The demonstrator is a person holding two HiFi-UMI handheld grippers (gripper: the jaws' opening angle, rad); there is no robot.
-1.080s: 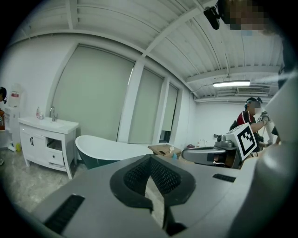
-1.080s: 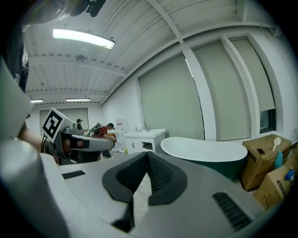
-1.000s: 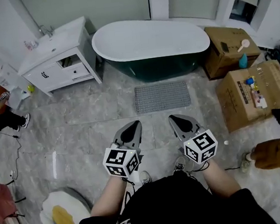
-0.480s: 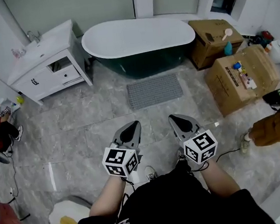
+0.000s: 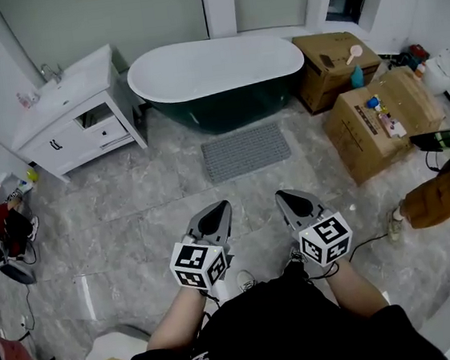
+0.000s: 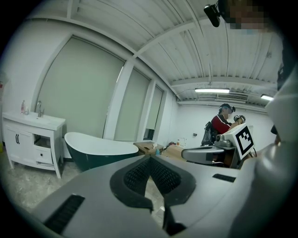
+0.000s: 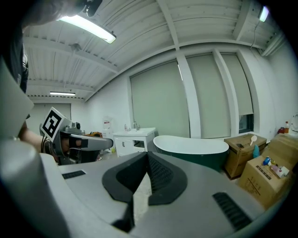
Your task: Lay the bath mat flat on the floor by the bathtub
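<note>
A grey bath mat (image 5: 246, 151) lies flat on the marble floor, just in front of the dark green bathtub with a white rim (image 5: 217, 79) (image 6: 100, 149) (image 7: 193, 148). My left gripper (image 5: 219, 210) (image 6: 149, 159) and right gripper (image 5: 285, 199) (image 7: 145, 158) are held side by side in front of my body, well short of the mat. Both are shut with nothing between the jaws. Each points level toward the tub.
A white vanity with a sink (image 5: 72, 112) stands left of the tub. Two cardboard boxes (image 5: 380, 121) with small items sit to the right. A person's leg and shoe (image 5: 421, 201) are at right. Clutter and cables (image 5: 5, 232) lie at left.
The view has shifted: tub, mat and boxes sit a little further left and further off than a second ago. The grippers stay together in front of me, still shut.
</note>
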